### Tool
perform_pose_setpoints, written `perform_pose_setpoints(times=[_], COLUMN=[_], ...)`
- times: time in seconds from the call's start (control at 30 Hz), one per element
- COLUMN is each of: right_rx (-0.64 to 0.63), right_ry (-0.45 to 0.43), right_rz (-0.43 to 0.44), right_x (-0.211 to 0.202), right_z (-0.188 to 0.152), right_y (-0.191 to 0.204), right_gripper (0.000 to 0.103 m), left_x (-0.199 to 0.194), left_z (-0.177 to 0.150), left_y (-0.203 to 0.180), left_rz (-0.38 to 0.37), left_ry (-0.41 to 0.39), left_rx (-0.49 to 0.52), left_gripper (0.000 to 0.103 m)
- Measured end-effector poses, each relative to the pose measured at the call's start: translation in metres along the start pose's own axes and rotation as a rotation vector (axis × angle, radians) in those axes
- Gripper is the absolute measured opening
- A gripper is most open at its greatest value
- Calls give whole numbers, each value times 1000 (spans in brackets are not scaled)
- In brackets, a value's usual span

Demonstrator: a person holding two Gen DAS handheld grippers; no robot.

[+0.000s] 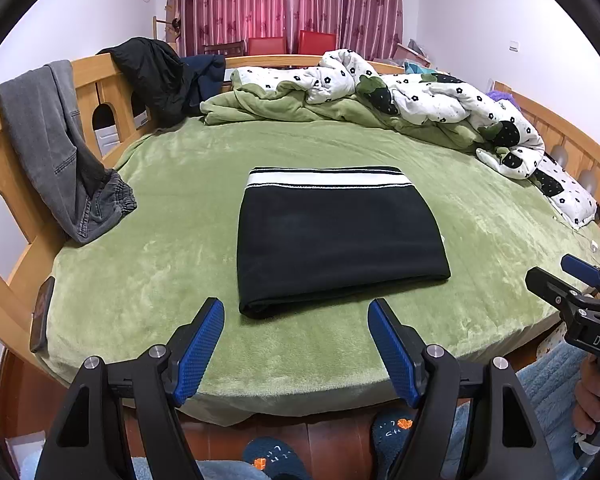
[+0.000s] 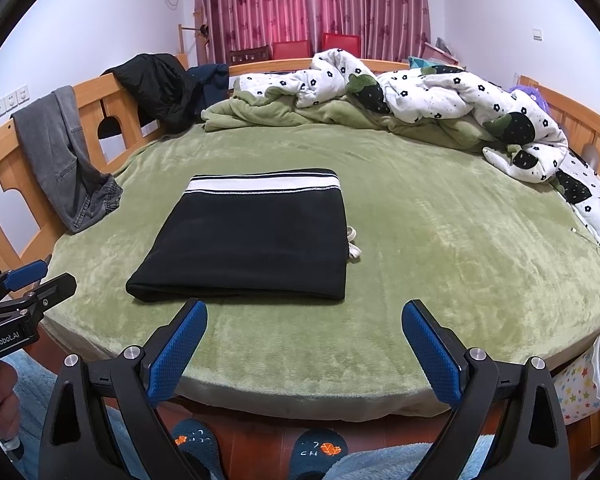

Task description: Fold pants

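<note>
Beyond spread fingers (image 1: 204, 344): folded pants (image 1: 340, 240), untouched.

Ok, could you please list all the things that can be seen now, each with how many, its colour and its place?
folded pants: one, black with a white waistband stripe, in the middle of the bed
bed cover: one, green, spread over the bed
grey pants: one, hanging over the left rail
dark clothes: a heap, black and navy, on the far left rail
quilt: one, white with black flowers, bunched at the far side
bed frame: one, wooden, around the mattress
curtains: pink-red, on the back wall
bin: one, white with coloured stars, by the bed's right edge
slippers: two, dark blue, on the floor
left tool: open, empty, near the bed's edge
right tool: open, empty, near the bed's edge
</note>
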State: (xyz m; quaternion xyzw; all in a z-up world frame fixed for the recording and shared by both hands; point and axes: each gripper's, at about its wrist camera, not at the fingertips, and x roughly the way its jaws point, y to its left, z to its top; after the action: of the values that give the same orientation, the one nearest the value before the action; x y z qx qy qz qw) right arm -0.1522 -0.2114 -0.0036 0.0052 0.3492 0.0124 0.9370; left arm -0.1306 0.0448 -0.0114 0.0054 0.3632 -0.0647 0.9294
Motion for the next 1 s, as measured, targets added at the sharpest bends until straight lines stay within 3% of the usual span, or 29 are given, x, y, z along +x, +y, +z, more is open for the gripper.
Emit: perform_pose_setpoints(times=[1.0], right_rx=[2], right_ry=[5], right_rz=[2], right_x=[3], right_z=[-3], right_y=[5], right_gripper=[97], left_x=[1], left_z=[1], left_y=[1], left_rz=[-9], left_ry=[0], left_rx=[17], left_gripper=[73])
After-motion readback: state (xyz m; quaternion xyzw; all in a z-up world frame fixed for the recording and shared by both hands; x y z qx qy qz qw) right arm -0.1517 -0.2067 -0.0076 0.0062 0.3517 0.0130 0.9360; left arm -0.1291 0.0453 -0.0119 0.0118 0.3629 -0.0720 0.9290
